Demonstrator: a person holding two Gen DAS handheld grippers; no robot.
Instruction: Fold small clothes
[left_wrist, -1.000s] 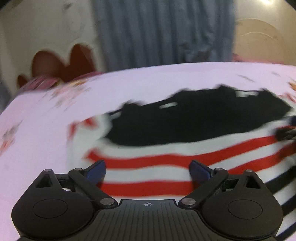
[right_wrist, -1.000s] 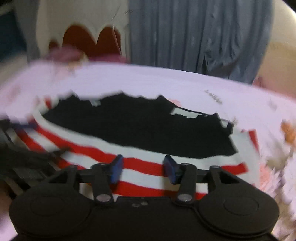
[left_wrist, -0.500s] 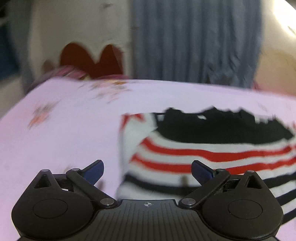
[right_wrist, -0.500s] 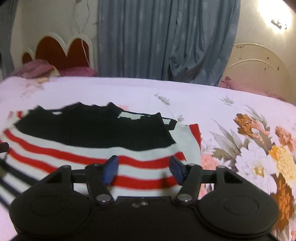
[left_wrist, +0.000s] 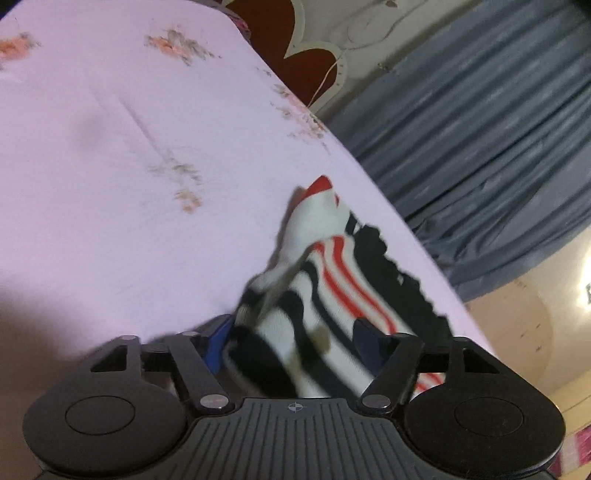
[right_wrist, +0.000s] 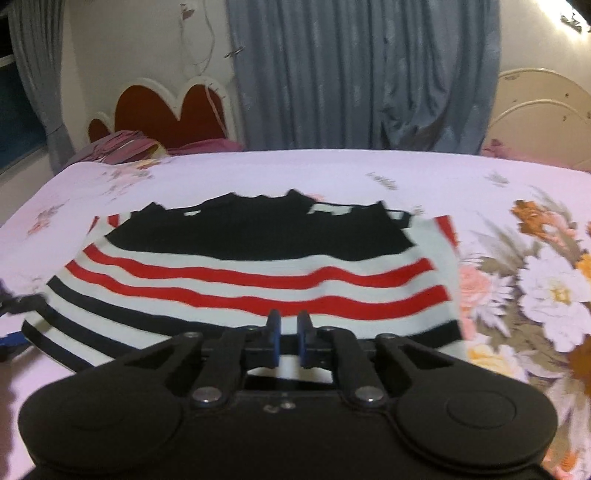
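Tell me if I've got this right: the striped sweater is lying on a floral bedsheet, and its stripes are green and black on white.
Not quite. The right wrist view shows the striped sweater on the floral bedsheet, but its stripes are red and black on white, below a solid black upper part. No green anywhere on it.

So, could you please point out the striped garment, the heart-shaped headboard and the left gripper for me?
striped garment (right_wrist: 258, 273): right wrist view, on a red stripe mid-cloth.
heart-shaped headboard (right_wrist: 162, 114): right wrist view, on its red padding.
left gripper (left_wrist: 291, 343): left wrist view, midway between the fingertips, where cloth sits.
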